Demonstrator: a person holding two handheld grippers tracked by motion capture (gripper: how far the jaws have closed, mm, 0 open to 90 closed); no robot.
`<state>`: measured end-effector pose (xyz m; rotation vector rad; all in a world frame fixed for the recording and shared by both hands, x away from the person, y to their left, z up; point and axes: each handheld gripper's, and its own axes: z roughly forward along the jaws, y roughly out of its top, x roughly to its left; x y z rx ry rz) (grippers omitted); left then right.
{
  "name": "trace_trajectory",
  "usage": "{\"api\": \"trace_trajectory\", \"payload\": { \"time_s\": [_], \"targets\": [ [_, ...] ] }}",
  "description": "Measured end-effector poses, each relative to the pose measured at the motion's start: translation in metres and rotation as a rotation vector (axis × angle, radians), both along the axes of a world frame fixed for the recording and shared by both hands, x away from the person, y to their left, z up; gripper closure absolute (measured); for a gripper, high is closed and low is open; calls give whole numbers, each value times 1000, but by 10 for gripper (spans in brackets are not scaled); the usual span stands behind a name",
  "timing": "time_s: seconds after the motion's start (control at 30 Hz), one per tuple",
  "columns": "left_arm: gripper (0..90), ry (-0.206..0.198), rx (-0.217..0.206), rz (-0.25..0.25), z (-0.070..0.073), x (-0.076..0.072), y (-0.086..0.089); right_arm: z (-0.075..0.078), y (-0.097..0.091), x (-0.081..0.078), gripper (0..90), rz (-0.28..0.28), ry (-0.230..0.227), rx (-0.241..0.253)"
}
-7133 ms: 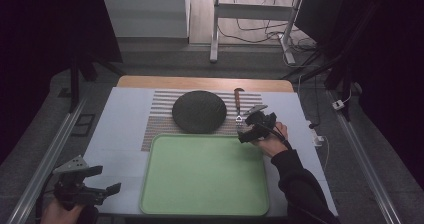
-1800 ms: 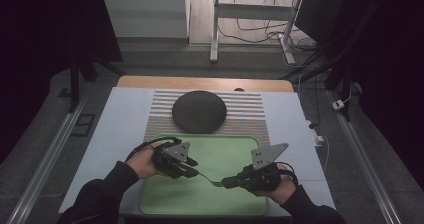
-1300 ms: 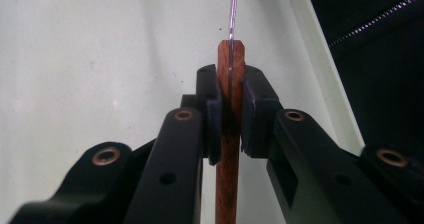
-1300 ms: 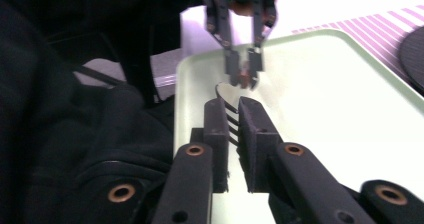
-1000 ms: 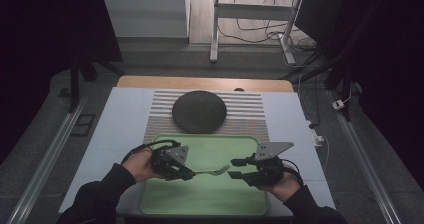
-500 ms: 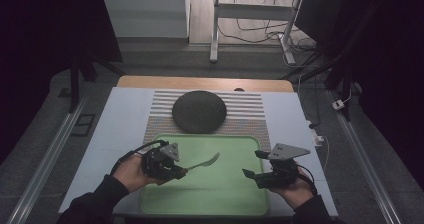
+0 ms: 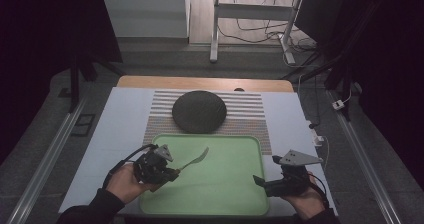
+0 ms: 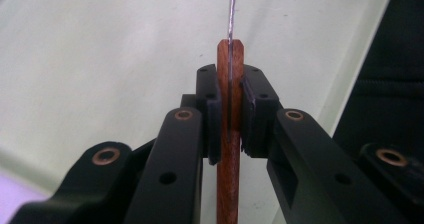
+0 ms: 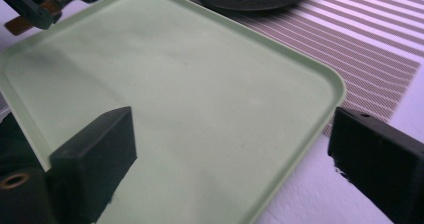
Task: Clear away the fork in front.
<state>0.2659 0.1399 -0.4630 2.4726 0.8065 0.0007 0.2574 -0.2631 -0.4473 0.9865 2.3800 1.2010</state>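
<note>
Two tools over the tray's (image 7: 256,149) edges: left (image 7: 167,170) gripping the fork (image 7: 196,158), right (image 7: 260,183) wide apart.

We see the high view dim overall, its far corners and both sides sinking into near black, while the table (image 7: 125,129) and the green tray (image 7: 225,184) catch soft, even light from above. Shadows there are faint and short. In the left gripper view the near jaws and the wooden handle (image 8: 229,149) are sharp, the tray behind them blurred. The right gripper view is brighter, its near jaws soft and out of focus.
</note>
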Motion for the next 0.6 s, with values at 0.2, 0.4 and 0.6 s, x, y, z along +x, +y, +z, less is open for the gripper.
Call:
{"api": "trace_trajectory", "payload": {
  "time_s": [0.2,0.4,0.6],
  "targets": [
    [796,25,7,130,-2,1,9,-2,-8,-8,8,-48,2,-29],
    [796,97,-9,264,-10,5,15,-3,-15,-15,9,-60,18,-23],
    [796,156,30,358,-23,8,10,-4,-19,-19,9,-58,36,-20]
  ]
}}
